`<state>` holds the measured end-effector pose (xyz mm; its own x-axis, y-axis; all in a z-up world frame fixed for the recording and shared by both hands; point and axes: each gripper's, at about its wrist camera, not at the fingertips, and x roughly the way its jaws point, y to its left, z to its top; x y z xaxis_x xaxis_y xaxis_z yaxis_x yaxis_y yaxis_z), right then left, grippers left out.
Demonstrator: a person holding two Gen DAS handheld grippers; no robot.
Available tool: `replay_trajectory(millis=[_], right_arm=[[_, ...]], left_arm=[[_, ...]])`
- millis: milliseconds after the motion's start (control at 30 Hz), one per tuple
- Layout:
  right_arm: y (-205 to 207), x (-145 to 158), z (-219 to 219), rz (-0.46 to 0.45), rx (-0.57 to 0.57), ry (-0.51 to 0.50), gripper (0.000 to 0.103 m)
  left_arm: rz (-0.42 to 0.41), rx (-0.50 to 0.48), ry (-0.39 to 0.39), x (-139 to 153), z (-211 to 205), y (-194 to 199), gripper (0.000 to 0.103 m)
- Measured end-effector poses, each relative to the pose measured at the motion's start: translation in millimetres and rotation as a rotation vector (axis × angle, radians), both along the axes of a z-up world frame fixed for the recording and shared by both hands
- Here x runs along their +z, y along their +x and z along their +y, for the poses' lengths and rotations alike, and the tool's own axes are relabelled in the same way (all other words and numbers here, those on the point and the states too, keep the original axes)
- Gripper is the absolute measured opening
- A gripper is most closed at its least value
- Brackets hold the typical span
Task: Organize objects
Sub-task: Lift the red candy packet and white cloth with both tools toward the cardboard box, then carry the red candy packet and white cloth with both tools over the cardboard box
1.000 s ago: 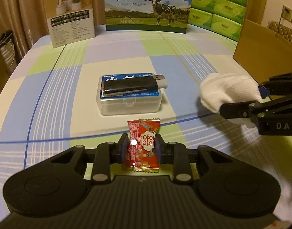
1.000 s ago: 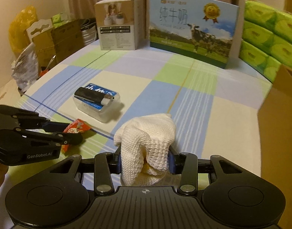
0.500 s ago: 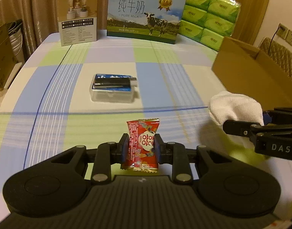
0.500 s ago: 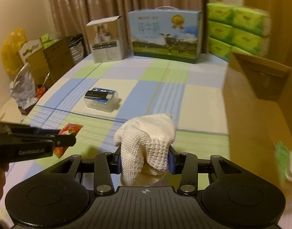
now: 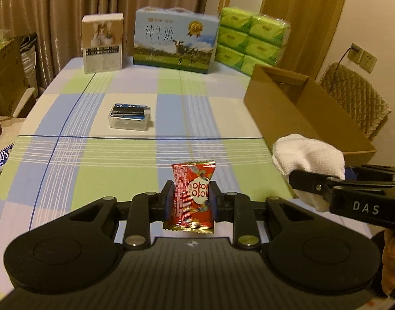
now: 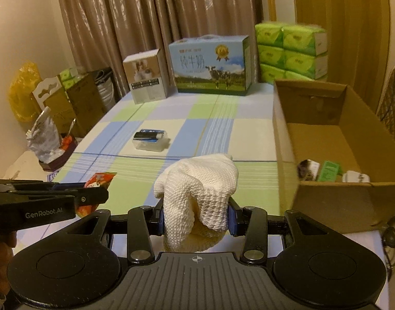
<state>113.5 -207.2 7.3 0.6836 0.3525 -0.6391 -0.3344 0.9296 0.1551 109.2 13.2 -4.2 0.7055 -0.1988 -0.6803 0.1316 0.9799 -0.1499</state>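
Red foil on the left: grips a snack packet upright in the left hand-held gripper, pads pressed on both its sides, well clear of the checked surface. Leaves a clear plastic case, with a dark item on top, lying alone in the middle of that surface. Further right, holds a white knitted cloth bunched in the right hand-held gripper, closed on it, with folds hanging over the jaws. At the far right, looks into a cardboard box, open on top, with a few small items already in its near corner.

Seems to be the carrying step: two things lifted and on the way to the box, not yet over it. Next probably calls for swinging both to the right, over the near wall, then lowering and opening above a free part of the box floor. Better one after the other, to avoid knocking the two together.

Compared with one second ago: stands higher and further back from the surface on both sides; sees the case from further away; now sees inside the box; keeps the same grip on packet and cloth.
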Motion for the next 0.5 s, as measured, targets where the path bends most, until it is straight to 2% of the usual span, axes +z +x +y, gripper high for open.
replay_trajectory(millis=[233,500], right_arm=[[-32,16,-27,-0.027,-0.035,-0.013,0.040],[-49,26,-49,-0.040,-0.065,-0.018,0.040]], left_arm=[[-0.020,-0.012,0.023,23,-14,-33,0.023],[-0.015,-0.033,0.024,31,-31,-50,0.023]])
